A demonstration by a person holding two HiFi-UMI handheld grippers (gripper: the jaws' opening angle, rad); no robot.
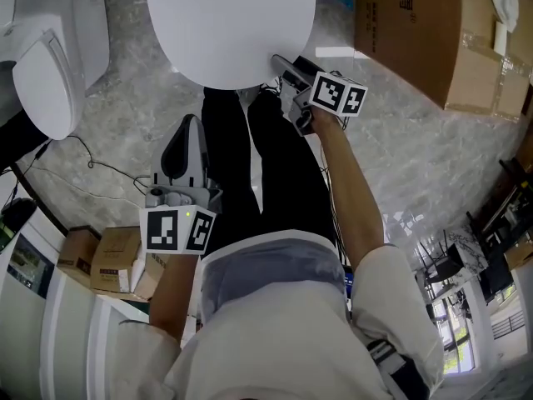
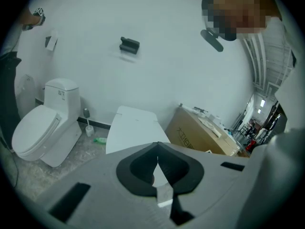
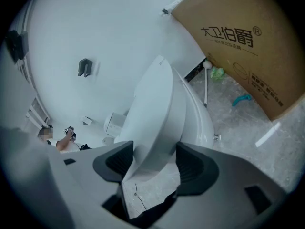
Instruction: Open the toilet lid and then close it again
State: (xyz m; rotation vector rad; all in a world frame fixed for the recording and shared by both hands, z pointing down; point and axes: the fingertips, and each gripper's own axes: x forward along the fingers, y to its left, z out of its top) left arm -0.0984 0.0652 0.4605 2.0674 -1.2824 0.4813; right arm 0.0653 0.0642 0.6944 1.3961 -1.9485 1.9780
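Observation:
The white toilet lid (image 1: 229, 23) fills the top middle of the head view. My right gripper (image 1: 285, 72) is at its front edge. In the right gripper view the lid (image 3: 152, 109) stands tilted up off the bowl (image 3: 202, 120), and its rim sits between the two dark pads of my right gripper (image 3: 152, 159), which is shut on it. My left gripper (image 1: 186, 132) hangs back by the person's left leg, apart from the toilet. In the left gripper view the pads of my left gripper (image 2: 157, 163) meet with nothing between them, and the lid (image 2: 133, 128) lies beyond.
A second toilet (image 1: 50, 65) stands at the left by the wall, a toilet brush (image 2: 88, 124) beside it. A big cardboard box (image 1: 433, 32) is close on the right. Small boxes (image 1: 108, 261) and a cable (image 1: 92, 165) lie on the marble floor at the left.

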